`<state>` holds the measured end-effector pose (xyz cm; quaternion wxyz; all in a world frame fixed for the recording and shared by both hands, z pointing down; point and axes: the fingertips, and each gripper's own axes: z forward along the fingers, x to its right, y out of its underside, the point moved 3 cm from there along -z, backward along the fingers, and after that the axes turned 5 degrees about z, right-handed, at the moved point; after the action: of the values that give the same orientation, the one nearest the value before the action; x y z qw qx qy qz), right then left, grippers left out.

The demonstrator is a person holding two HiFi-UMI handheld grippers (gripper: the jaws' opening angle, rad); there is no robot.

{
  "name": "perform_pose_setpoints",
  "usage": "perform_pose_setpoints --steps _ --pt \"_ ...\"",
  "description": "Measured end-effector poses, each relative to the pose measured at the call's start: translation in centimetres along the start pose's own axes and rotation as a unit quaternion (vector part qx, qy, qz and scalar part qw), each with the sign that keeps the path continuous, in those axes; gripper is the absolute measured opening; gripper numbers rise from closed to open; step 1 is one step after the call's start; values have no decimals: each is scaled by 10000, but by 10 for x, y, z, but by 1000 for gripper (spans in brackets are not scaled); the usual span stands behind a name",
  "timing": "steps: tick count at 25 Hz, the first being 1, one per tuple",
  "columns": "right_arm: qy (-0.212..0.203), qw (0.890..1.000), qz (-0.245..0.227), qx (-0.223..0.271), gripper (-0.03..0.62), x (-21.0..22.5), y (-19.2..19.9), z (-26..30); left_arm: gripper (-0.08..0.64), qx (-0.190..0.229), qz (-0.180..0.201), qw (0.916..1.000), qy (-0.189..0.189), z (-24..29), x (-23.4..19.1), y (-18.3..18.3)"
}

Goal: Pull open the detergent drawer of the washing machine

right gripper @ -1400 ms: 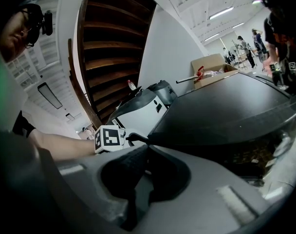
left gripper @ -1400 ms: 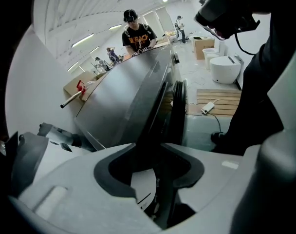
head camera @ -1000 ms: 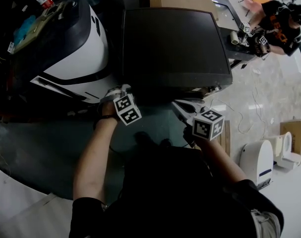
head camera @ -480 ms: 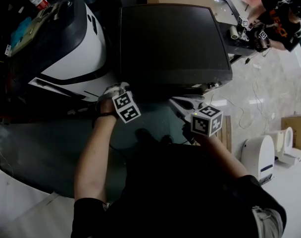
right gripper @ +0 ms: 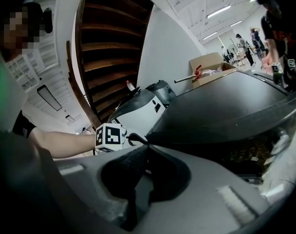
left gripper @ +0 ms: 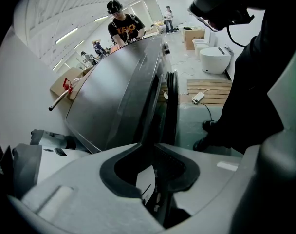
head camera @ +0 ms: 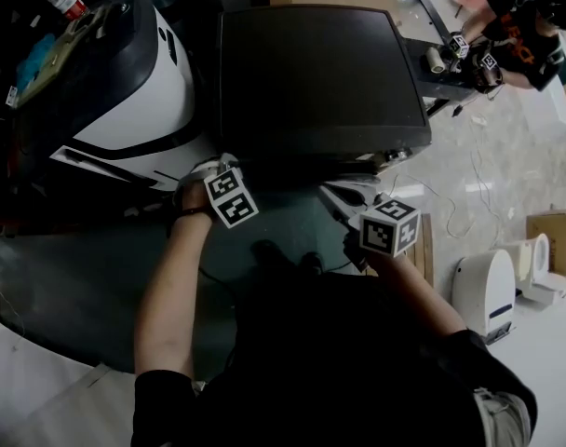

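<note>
left gripper [left gripper: 149, 146] jaws pinched together at front-left top edge of the dark grey washing machine [head camera: 320, 73], likely for the detergent drawer there; drawer itself not discernible. right gripper [right gripper: 147, 149] closed, empty, parked by front-right corner, clear of the pull

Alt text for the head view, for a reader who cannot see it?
Seen from above, a person holds the left hand-held gripper and right hand-held gripper at the front edge of a dark-topped washing machine. A white-and-black appliance stands beside it, at the picture's left.

Washing machine [head camera: 316, 73] slightly higher-left in head view.
</note>
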<state>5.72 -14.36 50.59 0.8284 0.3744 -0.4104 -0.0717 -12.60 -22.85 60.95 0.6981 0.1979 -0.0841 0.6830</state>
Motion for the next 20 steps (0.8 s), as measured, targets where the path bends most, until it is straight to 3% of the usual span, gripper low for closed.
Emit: perform_pose_setpoints --steps 6,11,15,20 --pt "97 9999 63 32 3 6 4 -9 160 33 20 10000 -61 6 -3 -10" --pt "133 9998 106 55 3 8 7 -16 110 -23 30 10000 6 8 -1 -12" --pt "121 9998 130 59 3 7 10 -17 144 -81 76 9999 -92 10 6 -10" --pt "115 9998 182 54 3 11 17 -21 107 -150 104 9998 -8 8 8 -14"
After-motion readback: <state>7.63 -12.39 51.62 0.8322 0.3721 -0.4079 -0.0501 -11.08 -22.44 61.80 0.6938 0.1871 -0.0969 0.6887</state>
